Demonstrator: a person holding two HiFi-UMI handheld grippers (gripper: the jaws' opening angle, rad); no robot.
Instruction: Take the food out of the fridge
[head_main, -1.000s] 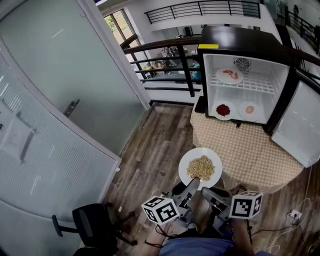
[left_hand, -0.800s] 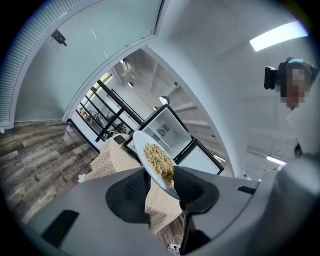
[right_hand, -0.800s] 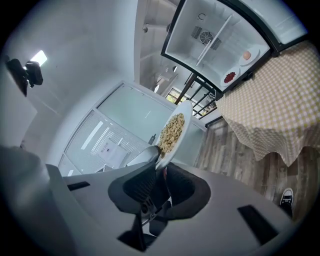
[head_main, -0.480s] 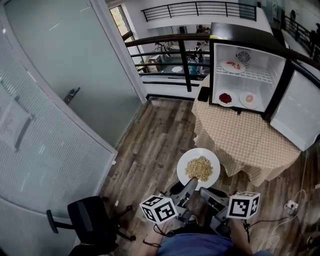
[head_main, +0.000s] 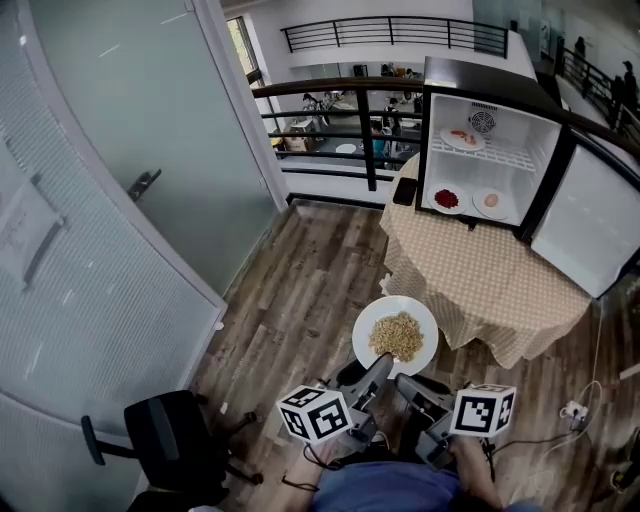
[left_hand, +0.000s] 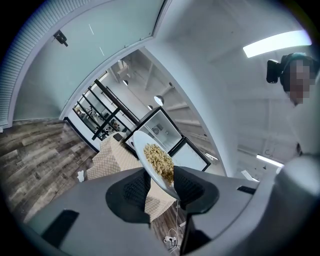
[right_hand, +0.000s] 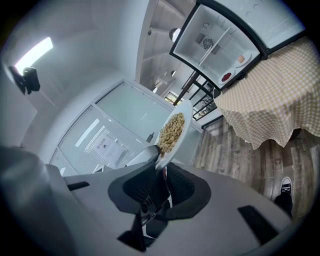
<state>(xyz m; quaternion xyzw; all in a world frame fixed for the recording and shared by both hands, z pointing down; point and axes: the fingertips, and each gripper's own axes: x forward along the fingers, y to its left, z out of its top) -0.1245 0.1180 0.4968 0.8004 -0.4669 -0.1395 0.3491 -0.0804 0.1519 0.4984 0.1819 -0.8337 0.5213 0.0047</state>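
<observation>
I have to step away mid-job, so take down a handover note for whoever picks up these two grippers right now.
Left gripper: shut on the rim of the round white plate of beige noodle-like food.
Right gripper: shut on the same plate's rim.
Done: this plate is out, held over the wooden floor, short of the checked-cloth table.
Left in the open black fridge: one small white plate on the upper shelf, two more on the bottom.
To do: set this plate down, then fetch those three.
</observation>
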